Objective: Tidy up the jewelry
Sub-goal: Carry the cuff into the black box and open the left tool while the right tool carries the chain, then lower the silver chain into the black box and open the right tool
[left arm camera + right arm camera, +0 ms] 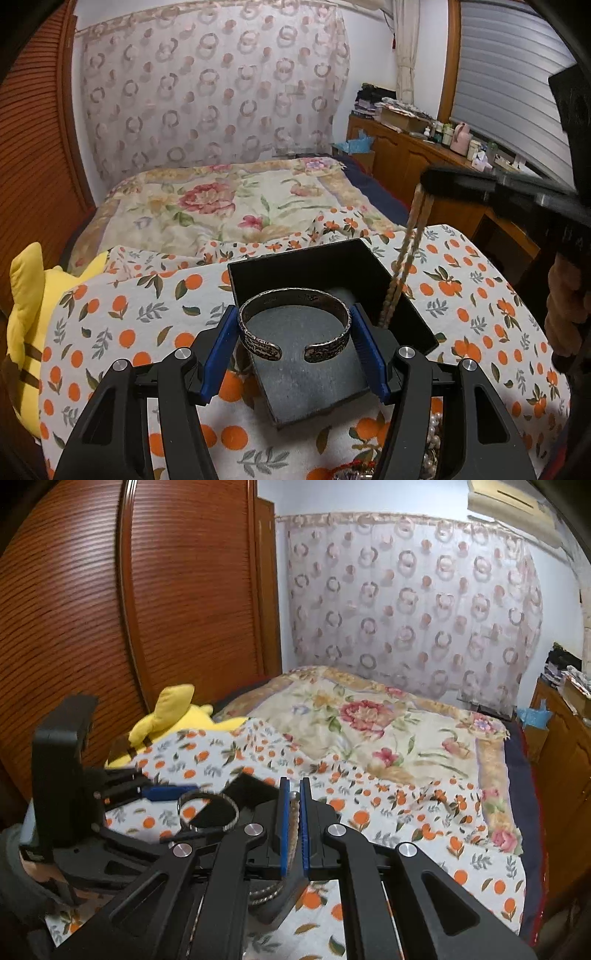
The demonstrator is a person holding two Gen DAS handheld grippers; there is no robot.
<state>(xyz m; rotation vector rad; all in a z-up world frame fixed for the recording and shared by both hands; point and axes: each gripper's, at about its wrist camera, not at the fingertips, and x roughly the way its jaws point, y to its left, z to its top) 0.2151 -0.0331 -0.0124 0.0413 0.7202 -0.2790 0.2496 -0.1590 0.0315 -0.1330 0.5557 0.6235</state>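
Support: a bed with a dark blue sheet showing along its right edge.
Top cover: a cream quilt with large pink flowers spread over the far half.
Near cover: a white cloth printed with oranges and green leaves, rumpled where it meets the quilt.
On the cloth: an open black square box with a grey lining; a heap of white pearl beads at the near edge.
Left side: a yellow plush toy, partly under the cloth.

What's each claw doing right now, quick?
Left claw: closed on the silver cuff bracelet.
Right claw: shut on a braided chain.
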